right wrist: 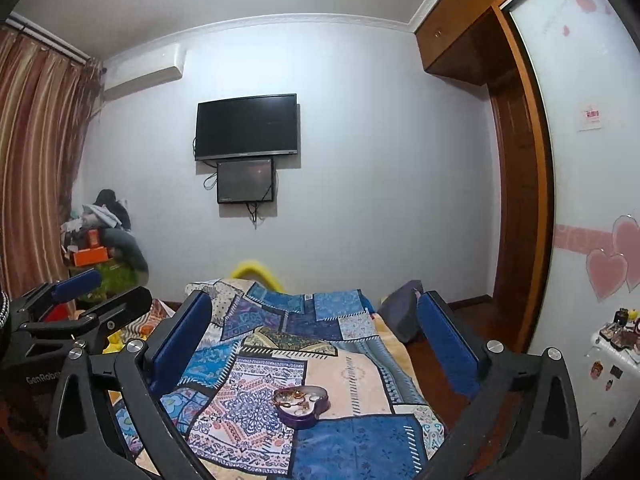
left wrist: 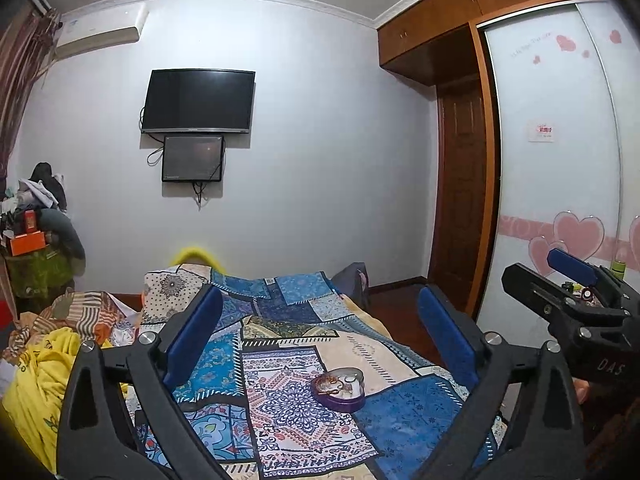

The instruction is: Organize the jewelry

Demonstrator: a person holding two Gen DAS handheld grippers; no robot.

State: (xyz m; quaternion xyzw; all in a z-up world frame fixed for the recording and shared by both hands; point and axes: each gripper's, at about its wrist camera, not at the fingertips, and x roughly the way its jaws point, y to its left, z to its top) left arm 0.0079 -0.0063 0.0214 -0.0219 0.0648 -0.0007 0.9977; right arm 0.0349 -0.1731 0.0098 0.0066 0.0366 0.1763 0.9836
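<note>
A purple heart-shaped tin (left wrist: 339, 388) lies open on the patchwork bedspread (left wrist: 280, 320), with gold and brown jewelry pieces inside. It also shows in the right wrist view (right wrist: 302, 405). My left gripper (left wrist: 320, 344) is open and empty, held above and behind the tin. My right gripper (right wrist: 310, 344) is open and empty too, also held above the tin. The right gripper shows at the right edge of the left wrist view (left wrist: 576, 292), and the left gripper at the left edge of the right wrist view (right wrist: 88, 296).
The bed runs away toward a white wall with a television (left wrist: 199, 101) and a small screen (left wrist: 193, 159). Yellow and striped bedding (left wrist: 48, 368) is heaped at left. A wardrobe with heart stickers (left wrist: 560, 200) stands at right, beside a small cluttered shelf (right wrist: 620, 332).
</note>
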